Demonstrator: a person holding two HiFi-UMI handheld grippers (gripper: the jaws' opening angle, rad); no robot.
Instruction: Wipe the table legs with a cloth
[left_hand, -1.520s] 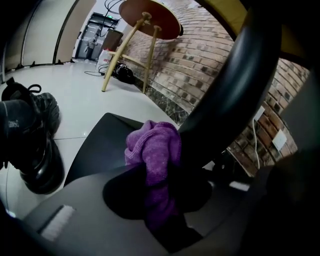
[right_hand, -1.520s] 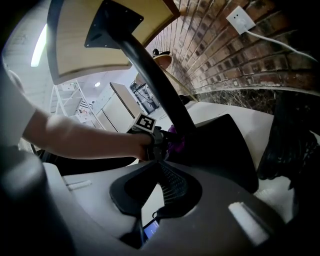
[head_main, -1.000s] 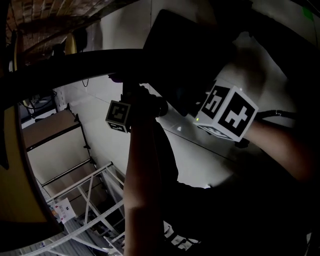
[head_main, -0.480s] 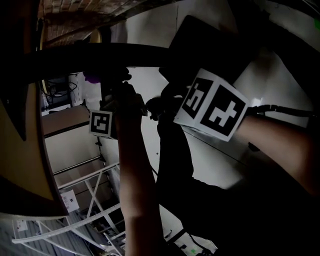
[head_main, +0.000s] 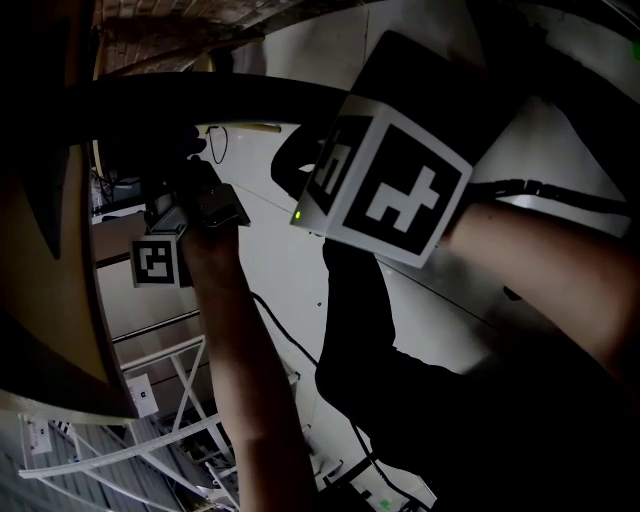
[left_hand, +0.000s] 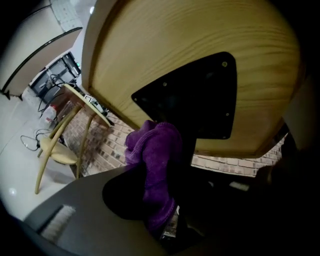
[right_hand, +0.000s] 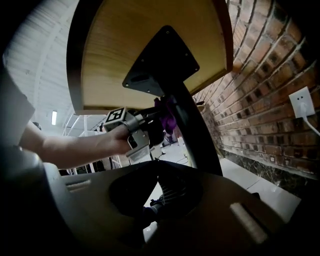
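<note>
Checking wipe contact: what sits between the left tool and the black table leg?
The purple cloth, clamped in the left tool, touches the leg; left gripper view shows it.

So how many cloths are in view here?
1: a purple cloth, clamped in the left hand-held gripper, against the black table leg under the tabletop. Others could be hidden.

Dim, underexposed, fisheye-warped edges

Large white marker cube (head_main: 385, 185) with bold black squares, small green light (head_main: 297, 215), smaller matching cube (head_main: 155, 262), thin black cable (head_main: 520, 184), bare forearms, no sleeves
</note>
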